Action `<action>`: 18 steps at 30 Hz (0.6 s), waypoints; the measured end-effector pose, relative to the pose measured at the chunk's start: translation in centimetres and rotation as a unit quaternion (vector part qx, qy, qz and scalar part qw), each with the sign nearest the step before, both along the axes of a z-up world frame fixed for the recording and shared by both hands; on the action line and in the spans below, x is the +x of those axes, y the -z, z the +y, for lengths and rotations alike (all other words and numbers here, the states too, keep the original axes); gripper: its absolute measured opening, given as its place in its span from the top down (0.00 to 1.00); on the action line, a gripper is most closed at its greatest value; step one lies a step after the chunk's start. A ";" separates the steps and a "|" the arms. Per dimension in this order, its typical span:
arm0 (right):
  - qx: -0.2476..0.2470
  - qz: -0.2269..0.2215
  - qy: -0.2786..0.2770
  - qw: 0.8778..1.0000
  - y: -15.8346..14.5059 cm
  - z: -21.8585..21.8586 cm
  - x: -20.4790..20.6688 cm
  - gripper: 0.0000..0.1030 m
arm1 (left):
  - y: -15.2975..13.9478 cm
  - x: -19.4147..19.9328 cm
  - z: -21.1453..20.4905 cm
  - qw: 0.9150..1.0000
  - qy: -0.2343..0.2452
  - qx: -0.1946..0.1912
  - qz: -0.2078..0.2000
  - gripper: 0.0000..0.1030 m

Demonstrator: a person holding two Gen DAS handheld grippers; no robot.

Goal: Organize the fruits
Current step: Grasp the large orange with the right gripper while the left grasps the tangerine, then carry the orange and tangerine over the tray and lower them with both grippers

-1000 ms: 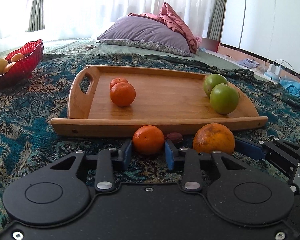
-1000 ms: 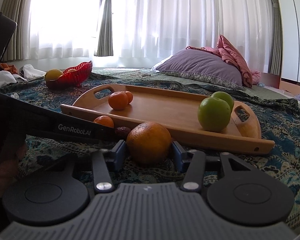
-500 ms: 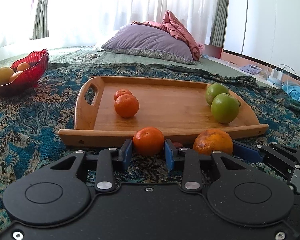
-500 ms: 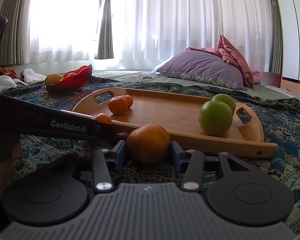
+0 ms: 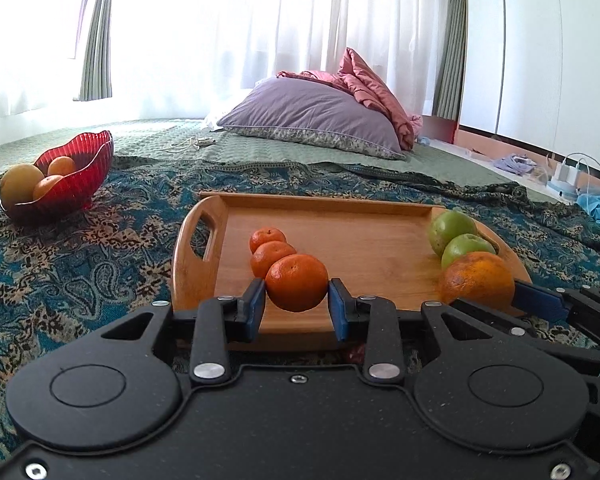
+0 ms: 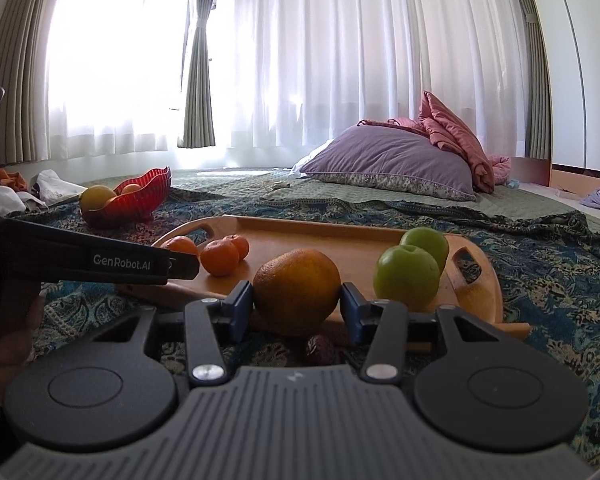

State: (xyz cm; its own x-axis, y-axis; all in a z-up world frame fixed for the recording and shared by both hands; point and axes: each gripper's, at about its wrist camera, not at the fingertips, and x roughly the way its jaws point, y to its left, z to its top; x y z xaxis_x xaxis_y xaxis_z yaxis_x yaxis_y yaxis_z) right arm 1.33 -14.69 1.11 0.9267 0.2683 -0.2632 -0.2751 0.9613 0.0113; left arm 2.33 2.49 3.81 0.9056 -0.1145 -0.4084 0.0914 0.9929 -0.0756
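My left gripper (image 5: pixel 297 306) is shut on a small mandarin (image 5: pixel 297 282) and holds it above the near edge of the wooden tray (image 5: pixel 360 240). Two mandarins (image 5: pixel 271 258) lie on the tray's left part and two green apples (image 5: pixel 456 236) on its right. My right gripper (image 6: pixel 296 306) is shut on a large orange (image 6: pixel 296 286), held above the tray's near edge beside the apples (image 6: pixel 406 276). The orange also shows in the left wrist view (image 5: pixel 476 280). The left gripper (image 6: pixel 100 262) crosses the right wrist view at left.
A red glass bowl (image 5: pixel 74 184) with several fruits stands at the far left on the patterned blanket (image 5: pixel 100 248). A small dark fruit (image 6: pixel 320 350) lies on the blanket before the tray. A purple pillow (image 5: pixel 312 116) lies behind.
Both grippers have lifted their fruits off the blanket and moved forward over the tray's near edge. The dark fruit stays on the blanket.
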 end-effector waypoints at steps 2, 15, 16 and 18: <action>0.002 -0.005 0.007 1.000 -0.5 -0.3 0.5 0.50 | -0.5 0.6 0.2 1.000 -0.005 -0.001 -0.004 0.69; 0.009 0.021 0.072 0.997 -5.4 -4.3 8.4 0.51 | -3.0 8.7 1.7 0.999 -0.039 -0.001 0.021 0.69; 0.011 0.032 0.076 0.997 -5.7 -4.7 9.4 0.51 | -3.1 9.4 1.8 0.999 -0.039 -0.002 0.027 0.69; 0.009 0.051 0.086 0.995 -6.1 -5.3 11.2 0.51 | -3.2 10.9 1.9 0.998 -0.042 -0.004 0.038 0.69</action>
